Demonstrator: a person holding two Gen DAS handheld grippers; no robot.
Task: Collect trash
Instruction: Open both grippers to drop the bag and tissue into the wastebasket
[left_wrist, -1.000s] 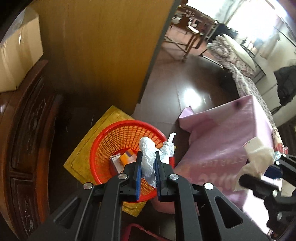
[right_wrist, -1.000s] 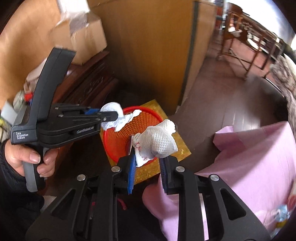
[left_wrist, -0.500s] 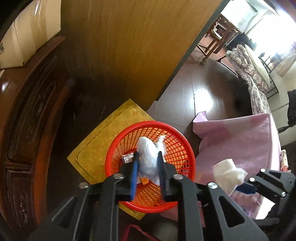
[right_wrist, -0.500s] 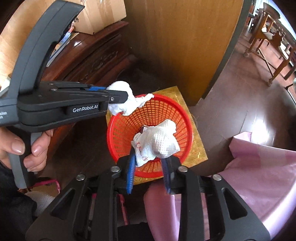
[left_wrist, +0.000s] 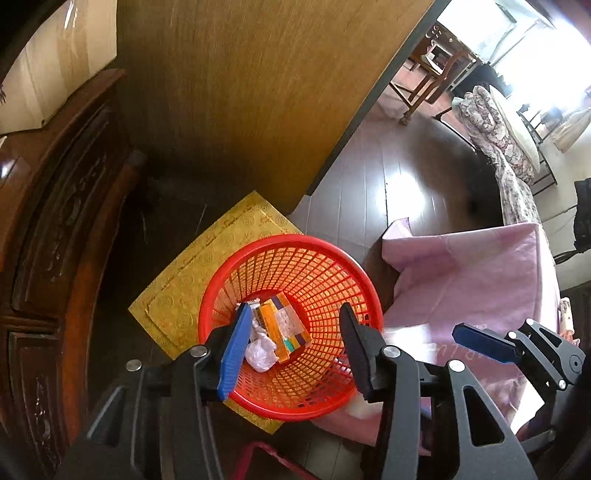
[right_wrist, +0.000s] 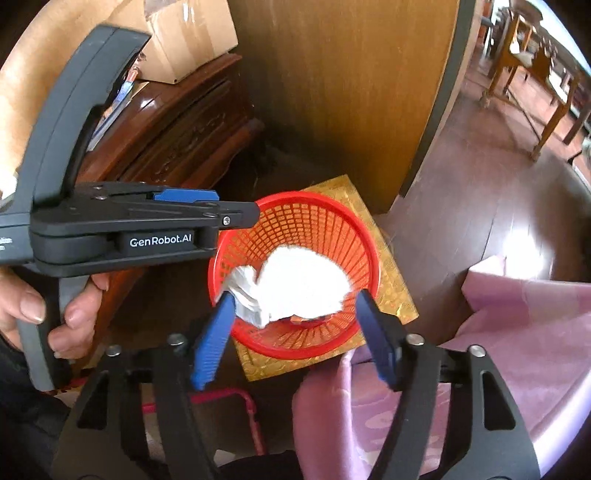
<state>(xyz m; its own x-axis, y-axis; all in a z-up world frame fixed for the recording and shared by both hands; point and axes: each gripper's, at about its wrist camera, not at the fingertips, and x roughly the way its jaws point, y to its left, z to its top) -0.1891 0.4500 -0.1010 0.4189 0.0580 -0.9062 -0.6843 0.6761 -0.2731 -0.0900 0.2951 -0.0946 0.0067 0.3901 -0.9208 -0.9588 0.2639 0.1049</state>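
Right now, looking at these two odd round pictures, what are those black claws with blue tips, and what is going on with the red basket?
There is no robot here: a person holds two hand-operated clamps, each with a wide-angle camera looking along its two fingers. One picture is from the left gripper, the other from the right gripper; the right view also shows the left one from the side, gripped by the person's hand. Both point down into a round red plastic mesh basket standing on a yellow patterned board on the dark floor. Both sets of jaws are opening and pinch nothing. A white crumpled paper wad is blurred, seemingly dropping between the right jaws. An orange-and-yellow carton and crumpled clear plastic wrap already lie inside.
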